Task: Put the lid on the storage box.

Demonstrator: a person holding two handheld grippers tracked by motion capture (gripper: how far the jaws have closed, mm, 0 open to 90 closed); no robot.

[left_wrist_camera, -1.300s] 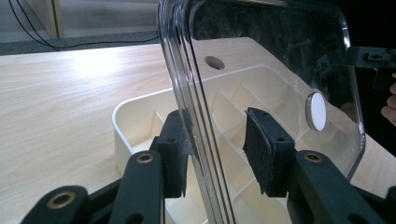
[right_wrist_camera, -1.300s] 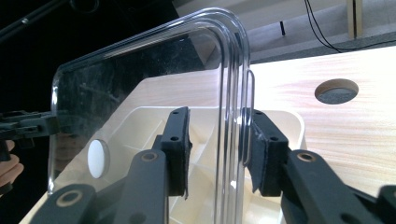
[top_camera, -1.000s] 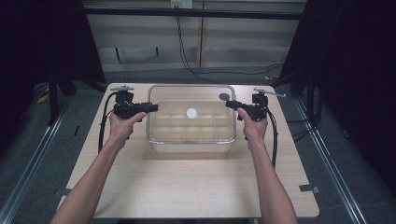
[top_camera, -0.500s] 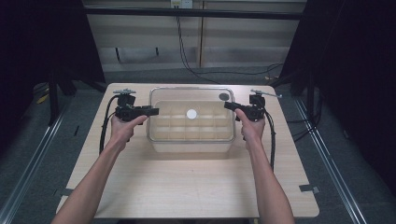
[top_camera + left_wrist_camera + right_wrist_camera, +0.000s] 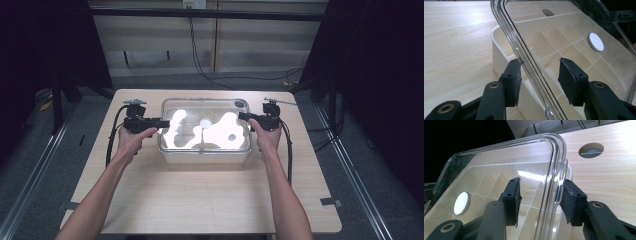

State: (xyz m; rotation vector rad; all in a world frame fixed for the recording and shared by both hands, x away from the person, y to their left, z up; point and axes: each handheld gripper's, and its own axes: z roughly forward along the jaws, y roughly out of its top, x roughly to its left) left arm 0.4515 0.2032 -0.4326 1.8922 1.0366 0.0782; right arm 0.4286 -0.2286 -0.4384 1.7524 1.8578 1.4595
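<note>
Two bare forearms reach in from the near edge of a pale wooden table (image 5: pixel 200 200), each hand holding a black two-jaw gripper at an end of a clear rectangular plastic lid (image 5: pixel 205 127) with a round white knob (image 5: pixel 205 121). The left gripper (image 5: pixel 159 122) straddles the lid's left rim and the right gripper (image 5: pixel 243 116) its right rim, both sets of jaws having just been opening, standing partly apart with the rim between the pads. Under the lid, at the table's centre, sits a cream plastic box with divided compartments (image 5: pixel 499 53).
</note>
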